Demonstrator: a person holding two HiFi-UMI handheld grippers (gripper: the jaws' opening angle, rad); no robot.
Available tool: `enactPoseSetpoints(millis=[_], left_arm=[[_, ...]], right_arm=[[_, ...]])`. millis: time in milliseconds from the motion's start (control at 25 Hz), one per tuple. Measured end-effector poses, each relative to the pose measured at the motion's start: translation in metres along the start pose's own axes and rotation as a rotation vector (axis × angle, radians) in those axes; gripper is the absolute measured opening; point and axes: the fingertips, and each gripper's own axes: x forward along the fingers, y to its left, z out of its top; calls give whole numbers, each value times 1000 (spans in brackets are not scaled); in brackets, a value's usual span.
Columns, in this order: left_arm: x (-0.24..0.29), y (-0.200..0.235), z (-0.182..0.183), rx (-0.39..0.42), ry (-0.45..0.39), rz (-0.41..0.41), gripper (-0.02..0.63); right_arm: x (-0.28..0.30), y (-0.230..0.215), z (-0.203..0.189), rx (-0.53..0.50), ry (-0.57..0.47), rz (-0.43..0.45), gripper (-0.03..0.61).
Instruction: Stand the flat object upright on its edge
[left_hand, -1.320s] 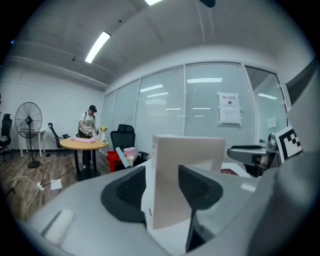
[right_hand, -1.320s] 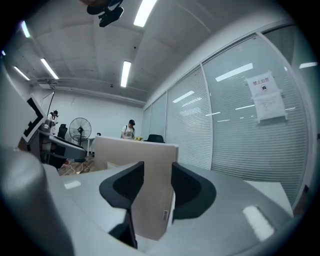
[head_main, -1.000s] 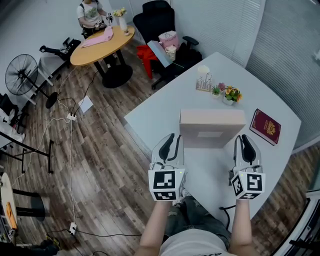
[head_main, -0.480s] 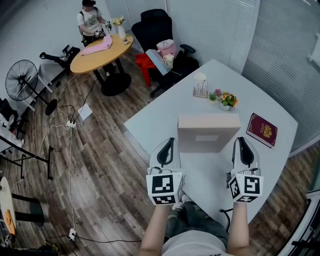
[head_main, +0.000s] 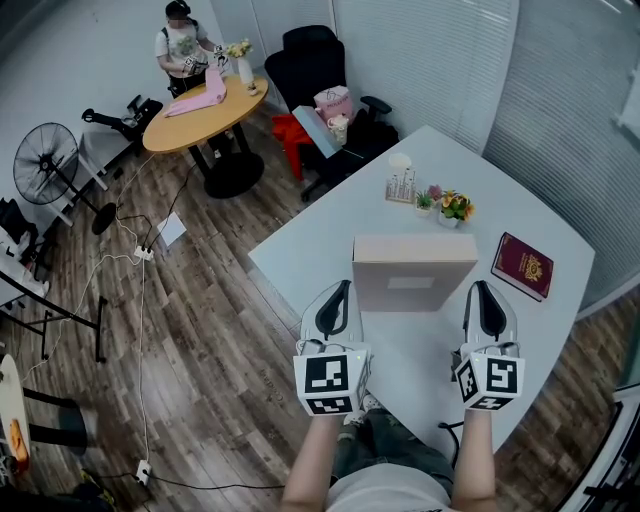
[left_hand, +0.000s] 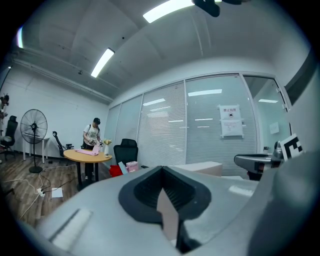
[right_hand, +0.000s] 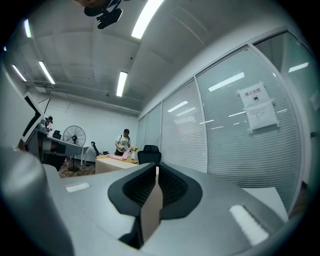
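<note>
A dark red book (head_main: 527, 266) lies flat on the white table (head_main: 330, 220), near its right edge. A closed cardboard box (head_main: 414, 270) sits at the table's middle and also shows in the left gripper view (left_hand: 200, 168). My left gripper (head_main: 335, 290) hovers just left of the box's near corner, jaws shut on nothing (left_hand: 161, 169). My right gripper (head_main: 484, 290) hovers just right of the box and short of the book, jaws also shut and empty (right_hand: 156, 169).
Small flower pots (head_main: 452, 206) and a bottle set (head_main: 402, 184) stand at the table's far side. Beyond it are a black office chair (head_main: 320, 55), a round wooden table (head_main: 200, 105) with a person (head_main: 182, 42), a floor fan (head_main: 45, 160) and floor cables.
Both grippers stay shut beside the box. The view has shifted slightly, and the box and book sit a little lower and further left in the picture.
</note>
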Motion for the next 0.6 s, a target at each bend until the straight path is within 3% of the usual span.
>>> enactPoseSetpoints(millis=[600], left_arm=[[4,3,-2,14,16,14,3]], right_arm=[[4,-3,-1,-1,9,-1,43]])
